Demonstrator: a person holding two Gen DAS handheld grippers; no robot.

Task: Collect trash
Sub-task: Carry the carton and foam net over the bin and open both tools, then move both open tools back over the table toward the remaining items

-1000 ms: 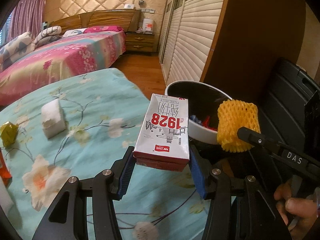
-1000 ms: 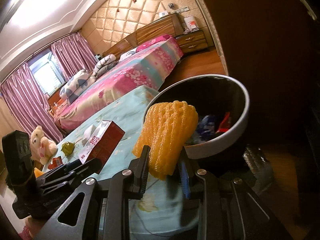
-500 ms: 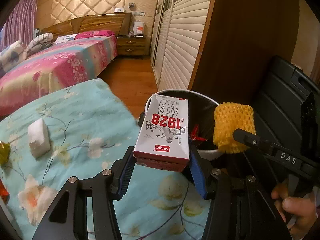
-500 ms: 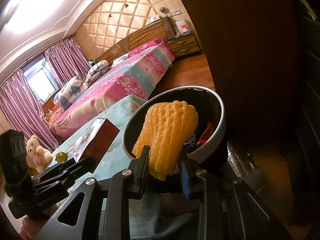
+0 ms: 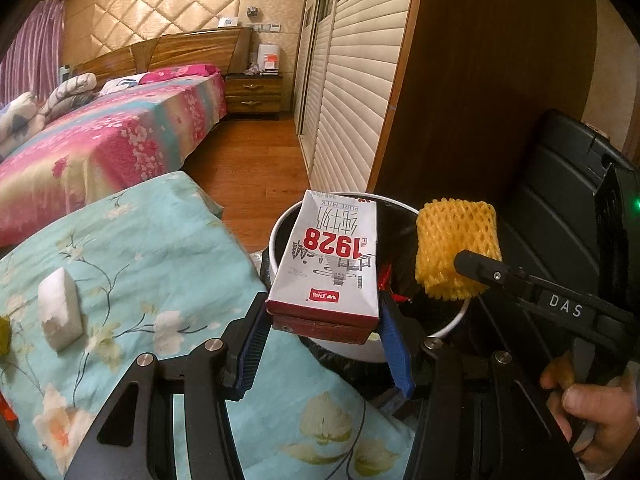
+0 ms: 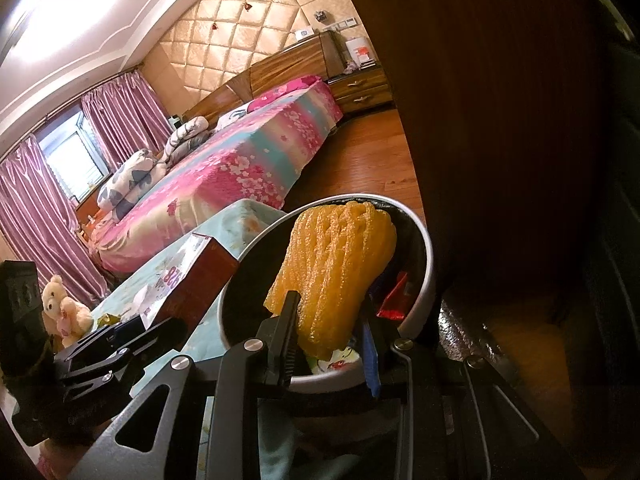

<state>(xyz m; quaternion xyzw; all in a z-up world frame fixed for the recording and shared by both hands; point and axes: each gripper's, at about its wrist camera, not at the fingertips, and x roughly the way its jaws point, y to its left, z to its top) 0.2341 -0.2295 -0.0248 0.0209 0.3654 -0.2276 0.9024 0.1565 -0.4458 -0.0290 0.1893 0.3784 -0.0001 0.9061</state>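
My left gripper (image 5: 323, 326) is shut on a white and red milk carton (image 5: 332, 264) marked 1928, held over the near rim of a white trash bin (image 5: 440, 330) with a black liner. My right gripper (image 6: 330, 342) is shut on a yellow foam fruit net (image 6: 340, 268), which hangs over the bin (image 6: 426, 272). From the left wrist view the net (image 5: 454, 248) sits above the bin's right side, with the right gripper's finger in front of it. Red and blue wrappers (image 6: 394, 294) lie inside the bin. The carton (image 6: 192, 276) shows left of the bin in the right wrist view.
A teal flowered cloth (image 5: 132, 264) covers the surface left of the bin, with a white crumpled tissue (image 5: 60, 314) on it. A dark wooden wardrobe (image 5: 480, 80) stands behind the bin, a black case (image 5: 560, 200) to its right. A pink bed (image 5: 100, 136) is beyond.
Both grippers have moved toward the bin with their loads. The carton now overlaps the bin's rim and the foam net hangs over its opening. Both grips are unchanged.
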